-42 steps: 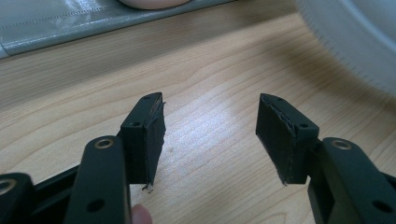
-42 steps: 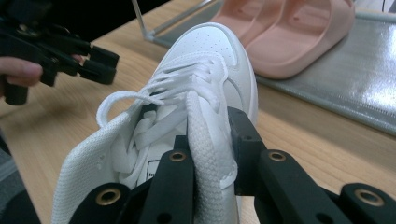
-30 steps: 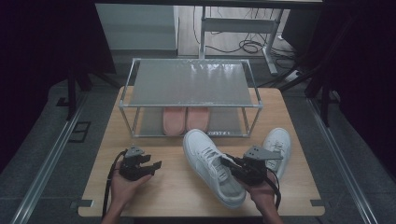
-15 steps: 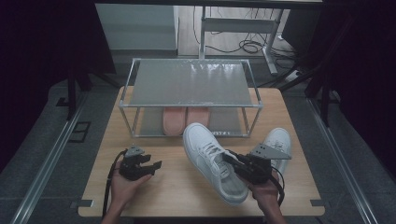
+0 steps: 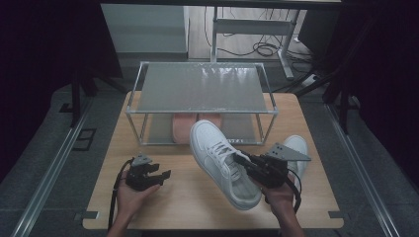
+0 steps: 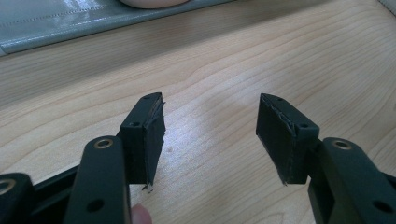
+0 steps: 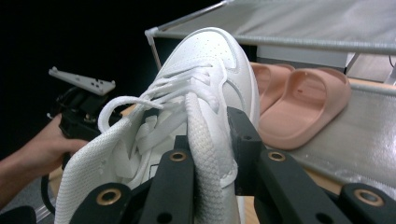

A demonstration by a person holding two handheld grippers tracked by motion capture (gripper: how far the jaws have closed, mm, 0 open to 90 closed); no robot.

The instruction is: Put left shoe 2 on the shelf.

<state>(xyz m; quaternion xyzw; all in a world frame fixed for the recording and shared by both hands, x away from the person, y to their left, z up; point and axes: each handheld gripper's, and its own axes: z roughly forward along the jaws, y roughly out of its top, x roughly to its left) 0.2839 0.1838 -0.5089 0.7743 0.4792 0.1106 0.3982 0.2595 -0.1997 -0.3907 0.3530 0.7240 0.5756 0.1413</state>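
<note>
A white laced sneaker (image 5: 220,160) hangs tilted above the table, toe toward the shoe rack (image 5: 202,96). My right gripper (image 5: 243,163) is shut on the sneaker's (image 7: 205,88) collar beside the tongue, one jaw inside the shoe and one outside. A second white sneaker (image 5: 296,148) lies on the table behind the right hand. My left gripper (image 5: 158,176) rests low at the table's front left, held in a hand. Its jaws (image 6: 210,135) stand open over bare wood with nothing between them.
The metal-framed rack has a grey top shelf and a lower shelf holding a pair of pink slides (image 5: 195,123), also seen close in the right gripper view (image 7: 299,102). Wooden table (image 5: 188,197) has bare room in front. Dark floor and cables lie beyond.
The right gripper has lifted the white sneaker up off the table, toe rising toward the rack. The left gripper has stayed put.
</note>
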